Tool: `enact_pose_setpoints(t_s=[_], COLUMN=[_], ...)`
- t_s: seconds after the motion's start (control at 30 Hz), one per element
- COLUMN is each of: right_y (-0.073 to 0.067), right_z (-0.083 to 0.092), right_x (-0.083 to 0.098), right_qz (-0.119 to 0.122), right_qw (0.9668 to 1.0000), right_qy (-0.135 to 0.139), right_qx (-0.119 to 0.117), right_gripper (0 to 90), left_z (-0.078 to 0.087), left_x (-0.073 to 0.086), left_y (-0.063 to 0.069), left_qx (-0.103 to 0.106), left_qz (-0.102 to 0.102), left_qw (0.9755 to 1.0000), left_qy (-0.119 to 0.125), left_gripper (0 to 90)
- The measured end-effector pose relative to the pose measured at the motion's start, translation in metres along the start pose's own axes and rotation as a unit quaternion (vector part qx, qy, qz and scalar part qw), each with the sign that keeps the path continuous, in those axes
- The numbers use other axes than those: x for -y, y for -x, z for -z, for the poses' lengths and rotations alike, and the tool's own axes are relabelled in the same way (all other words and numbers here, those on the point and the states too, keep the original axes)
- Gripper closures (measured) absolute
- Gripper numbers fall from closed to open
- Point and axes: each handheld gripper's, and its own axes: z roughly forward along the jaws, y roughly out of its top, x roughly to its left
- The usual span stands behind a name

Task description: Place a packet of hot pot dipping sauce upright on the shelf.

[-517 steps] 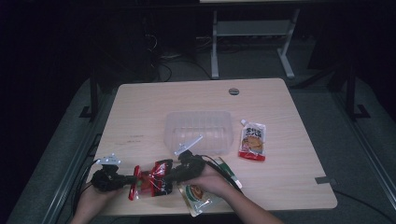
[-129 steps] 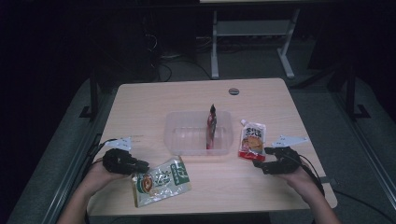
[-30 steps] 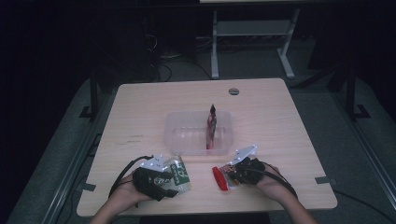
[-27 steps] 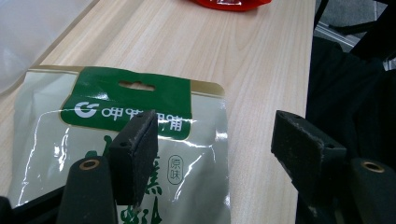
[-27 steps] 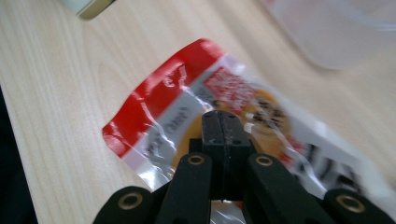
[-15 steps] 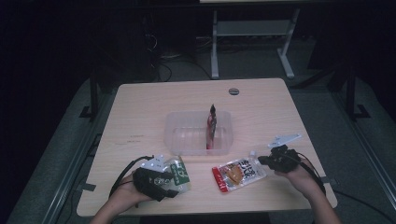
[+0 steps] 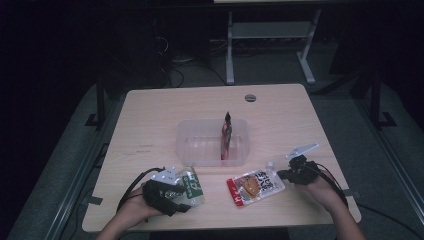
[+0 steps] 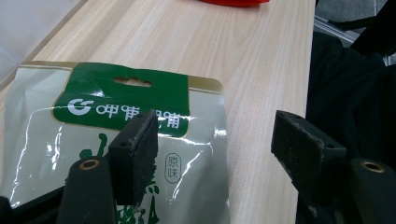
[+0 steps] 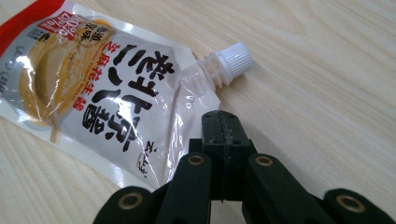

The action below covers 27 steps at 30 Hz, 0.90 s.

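One packet (image 7: pixel 226 136) stands in the bin (image 7: pixel 189 149); near it we pinch the pouch (image 7: pixel 256 185) with the right gripper (image 7: pixel 286 174), left gripper (image 8: pixel 215 149) open over the green bag (image 8: pixel 56 130).

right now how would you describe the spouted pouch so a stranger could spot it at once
On the wooden table, look in front of the clear plastic tub, toward the near right. The spouted pouch lies flat there, silver with a red end and bold black lettering. Its white screw cap sets it apart from the green-topped packet to its left.

Dim room, light wooden table (image 7: pixel 150 115) with grey grommet (image 7: pixel 250 98), dark carpet floor (image 7: pixel 60 165) — white stand legs (image 7: pixel 230 55) behind
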Motion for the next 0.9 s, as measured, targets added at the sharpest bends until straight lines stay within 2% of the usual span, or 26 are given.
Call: enact_pose_setpoints(t_s=[0.2,0.6,0.77,0.9], right_y=[-0.007,-0.033,-0.045,-0.044], right_z=[-0.001,-0.013,-0.018,-0.01], right_x=[-0.003,-0.013,-0.018,-0.018], right_qz=[0.006,0.039,0.058,0.043], right_qw=[0.9998,0.997,0.9954,0.9961], right_qy=[0.0,-0.003,-0.002,0.015], right_qx=[-0.021,-0.067,-0.077,-0.076], right_gripper=[90.0,90.0,90.0,88.9], left_z=[0.0,-0.001,-0.004,-0.009], left_x=[-0.001,-0.004,-0.008,-0.018], left_y=[0.0,0.003,0.004,0.005], left_qx=[0.0,-0.003,-0.004,-0.01], left_qz=[-0.001,-0.006,-0.013,-0.03], left_qw=[1.0,1.0,0.9999,0.9995], left_qy=[0.001,0.003,0.004,0.003], left_gripper=[31.5,31.5,31.5,28.9])
